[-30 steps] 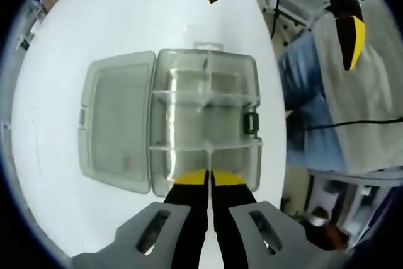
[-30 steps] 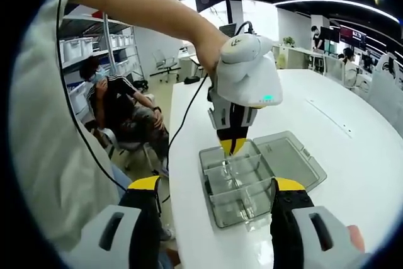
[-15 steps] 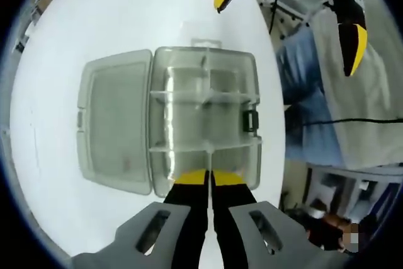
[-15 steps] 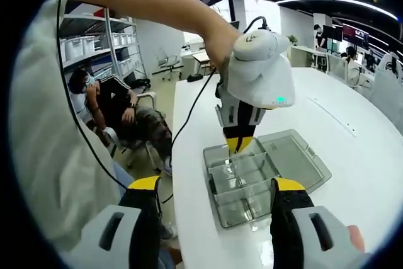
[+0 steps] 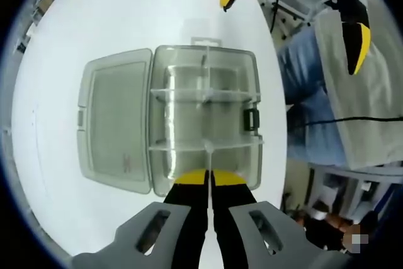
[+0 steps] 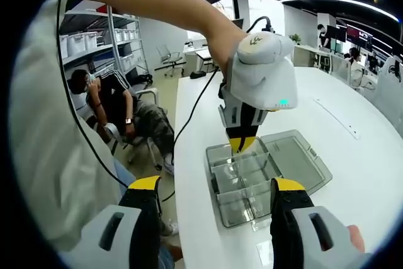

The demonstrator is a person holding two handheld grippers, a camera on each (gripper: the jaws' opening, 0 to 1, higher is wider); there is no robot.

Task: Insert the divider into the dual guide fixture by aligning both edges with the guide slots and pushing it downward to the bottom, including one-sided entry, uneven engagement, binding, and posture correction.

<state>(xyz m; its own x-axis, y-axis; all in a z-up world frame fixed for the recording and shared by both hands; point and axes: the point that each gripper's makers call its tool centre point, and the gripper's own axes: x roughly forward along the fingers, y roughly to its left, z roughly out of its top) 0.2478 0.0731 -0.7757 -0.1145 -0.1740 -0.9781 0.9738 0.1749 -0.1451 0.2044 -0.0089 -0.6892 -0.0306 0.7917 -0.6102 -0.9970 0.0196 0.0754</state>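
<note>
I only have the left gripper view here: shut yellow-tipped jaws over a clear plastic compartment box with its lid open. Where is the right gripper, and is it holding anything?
Observer: In the right gripper view, the right gripper hangs short of the clear plastic compartment box, jaws wide apart and empty.
Operator: How does the left gripper stand over the box?
Observer: The left gripper points steeply down, with its yellow tips at the box's end section farthest from the right gripper.
</note>
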